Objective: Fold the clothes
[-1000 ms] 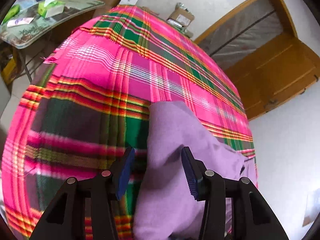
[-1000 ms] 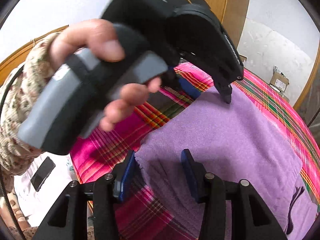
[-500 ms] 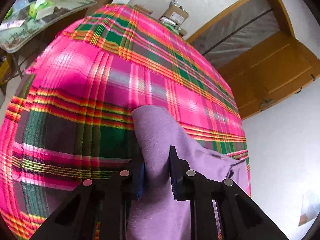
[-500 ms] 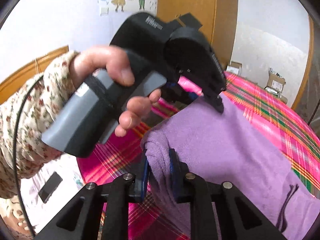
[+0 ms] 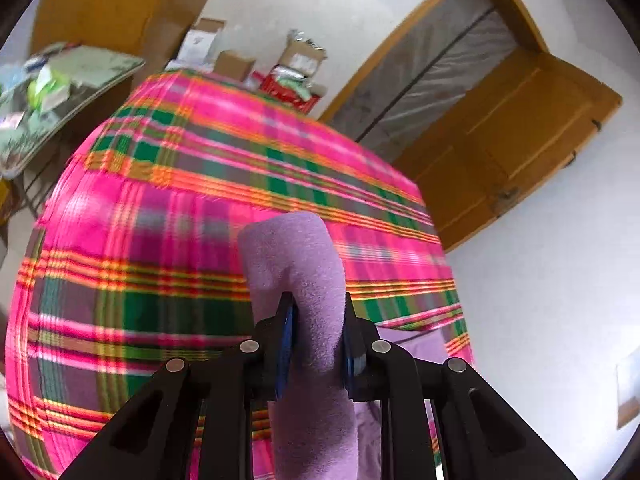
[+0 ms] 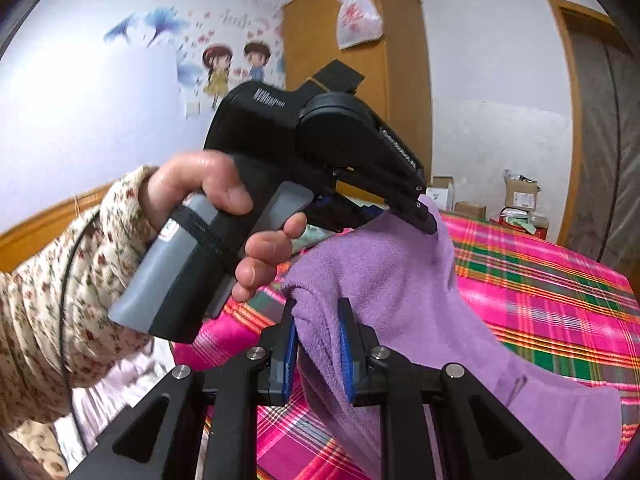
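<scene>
A purple fleece garment (image 6: pixel 400 280) lies partly on a pink plaid blanket (image 6: pixel 560 300) and is lifted at one edge. My right gripper (image 6: pixel 318 344) is shut on a corner of the garment. My left gripper (image 5: pixel 316 340) is shut on another corner of the purple garment (image 5: pixel 304 280), which sticks up between its fingers. In the right wrist view the left gripper (image 6: pixel 424 220), held by a hand in a floral sleeve, pinches the same raised edge a little farther back. The rest of the garment hangs down to the blanket (image 5: pixel 160 240).
A side table with clutter (image 5: pixel 52 96) stands left of the bed. Cardboard boxes (image 5: pixel 300 60) sit beyond the bed's far end. A wooden door (image 5: pixel 520 140) is at the right. A wardrobe with a plastic bag (image 6: pixel 356 20) stands behind.
Both grippers went from open to shut on the garment's edge, then lifted it up off the blanket. The view tilted up toward the walls.
</scene>
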Available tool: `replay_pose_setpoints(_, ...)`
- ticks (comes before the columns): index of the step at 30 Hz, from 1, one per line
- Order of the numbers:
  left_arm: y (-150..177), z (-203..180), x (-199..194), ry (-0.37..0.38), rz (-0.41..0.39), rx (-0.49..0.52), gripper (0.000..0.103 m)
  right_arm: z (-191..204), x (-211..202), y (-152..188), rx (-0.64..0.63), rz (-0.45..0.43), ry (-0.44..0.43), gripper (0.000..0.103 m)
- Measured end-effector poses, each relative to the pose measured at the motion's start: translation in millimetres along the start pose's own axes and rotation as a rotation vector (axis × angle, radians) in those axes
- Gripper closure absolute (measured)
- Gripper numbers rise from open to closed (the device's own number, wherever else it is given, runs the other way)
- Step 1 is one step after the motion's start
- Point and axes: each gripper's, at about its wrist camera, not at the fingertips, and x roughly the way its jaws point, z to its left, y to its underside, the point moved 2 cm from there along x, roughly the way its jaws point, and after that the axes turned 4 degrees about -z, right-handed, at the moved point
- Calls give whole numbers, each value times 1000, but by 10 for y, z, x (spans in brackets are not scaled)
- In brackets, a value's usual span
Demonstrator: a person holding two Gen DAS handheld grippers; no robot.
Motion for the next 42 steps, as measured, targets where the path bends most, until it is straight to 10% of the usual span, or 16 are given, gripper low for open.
replay_pose_setpoints(19,31,-1680,614,104,73,183,82,-929,-1061,-105,207,-187,179,84)
replay_pose_setpoints(42,514,-2434,2082,80,374,252,82,-2006,-1476,516,474,-147,386,84)
